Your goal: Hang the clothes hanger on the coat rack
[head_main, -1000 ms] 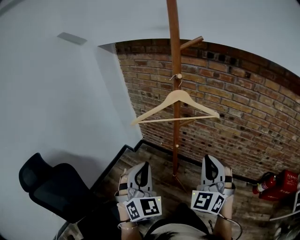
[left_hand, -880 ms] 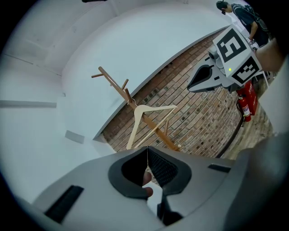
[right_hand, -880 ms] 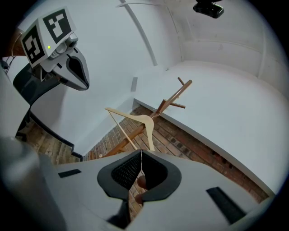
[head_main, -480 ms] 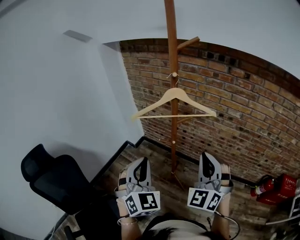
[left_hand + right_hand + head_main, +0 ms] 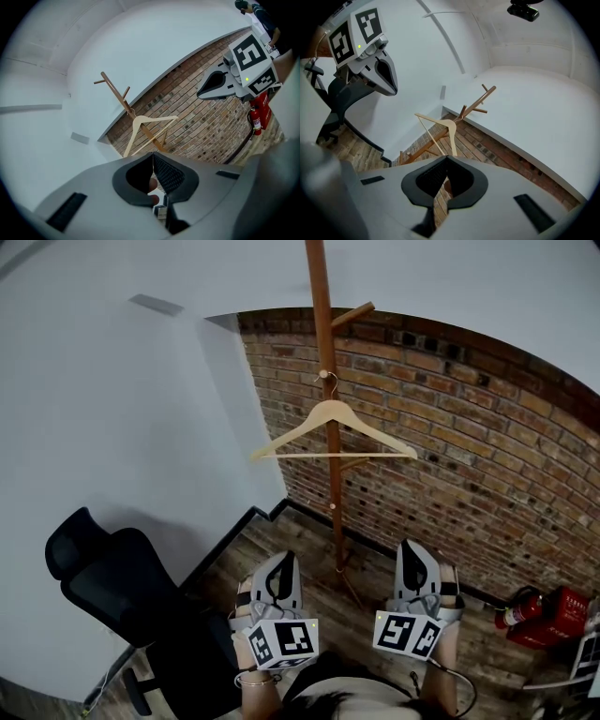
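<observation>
A pale wooden clothes hanger (image 5: 333,430) hangs by its hook from a peg on the tall brown coat rack pole (image 5: 322,352). It also shows in the left gripper view (image 5: 143,125) and the right gripper view (image 5: 438,123). My left gripper (image 5: 287,561) is low in the head view, left of the pole's foot, shut and empty. My right gripper (image 5: 413,547) is to the right of the pole, also shut with nothing in it. Both point toward the rack and stay well short of it. In their own views the left jaws (image 5: 153,155) and right jaws (image 5: 446,158) meet at the tips.
A brick wall (image 5: 469,446) stands behind the rack and a white wall (image 5: 112,427) juts out at the left. A black office chair (image 5: 108,587) sits at the lower left. A red fire extinguisher (image 5: 548,615) lies at the lower right on the wood floor.
Rack and hanger have slid left in the head view and look slightly farther off. Both grippers have drawn back a little. The hanger stays on its peg.
</observation>
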### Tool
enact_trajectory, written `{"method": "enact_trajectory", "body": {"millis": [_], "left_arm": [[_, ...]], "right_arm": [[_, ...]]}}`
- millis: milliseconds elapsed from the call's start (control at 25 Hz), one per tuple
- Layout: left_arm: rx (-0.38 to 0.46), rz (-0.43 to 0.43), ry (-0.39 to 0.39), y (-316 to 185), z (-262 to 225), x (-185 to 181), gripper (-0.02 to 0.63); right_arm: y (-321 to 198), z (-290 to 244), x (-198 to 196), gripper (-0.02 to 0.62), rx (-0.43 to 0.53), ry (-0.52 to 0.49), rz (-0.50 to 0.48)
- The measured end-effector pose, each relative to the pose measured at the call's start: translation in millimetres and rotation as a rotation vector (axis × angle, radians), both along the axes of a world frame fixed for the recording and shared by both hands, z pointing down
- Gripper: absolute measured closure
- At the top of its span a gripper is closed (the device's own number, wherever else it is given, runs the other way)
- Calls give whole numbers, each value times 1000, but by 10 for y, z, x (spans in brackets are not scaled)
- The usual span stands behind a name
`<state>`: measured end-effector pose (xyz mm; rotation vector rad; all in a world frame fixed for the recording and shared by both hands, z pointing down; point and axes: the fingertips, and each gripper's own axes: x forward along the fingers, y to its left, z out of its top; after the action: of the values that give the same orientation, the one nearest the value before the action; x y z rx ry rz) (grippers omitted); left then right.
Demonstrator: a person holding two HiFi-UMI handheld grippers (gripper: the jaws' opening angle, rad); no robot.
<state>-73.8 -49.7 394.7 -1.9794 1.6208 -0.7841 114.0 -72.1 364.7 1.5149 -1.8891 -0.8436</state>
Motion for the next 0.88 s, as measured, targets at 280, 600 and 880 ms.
{"method": "enact_trajectory", "body": {"millis": [280, 600, 880], "left_arm": [[-19, -30, 13, 240, 39, 174, 591], [-50, -38, 18, 432, 88, 330, 591], [-54, -46, 15, 474, 94, 325, 591]], "right_arm": [[162, 33, 179, 558, -8, 16, -25], [280, 65, 315, 558, -19, 15, -41], [323, 86, 307, 558, -20, 6, -49]]}}
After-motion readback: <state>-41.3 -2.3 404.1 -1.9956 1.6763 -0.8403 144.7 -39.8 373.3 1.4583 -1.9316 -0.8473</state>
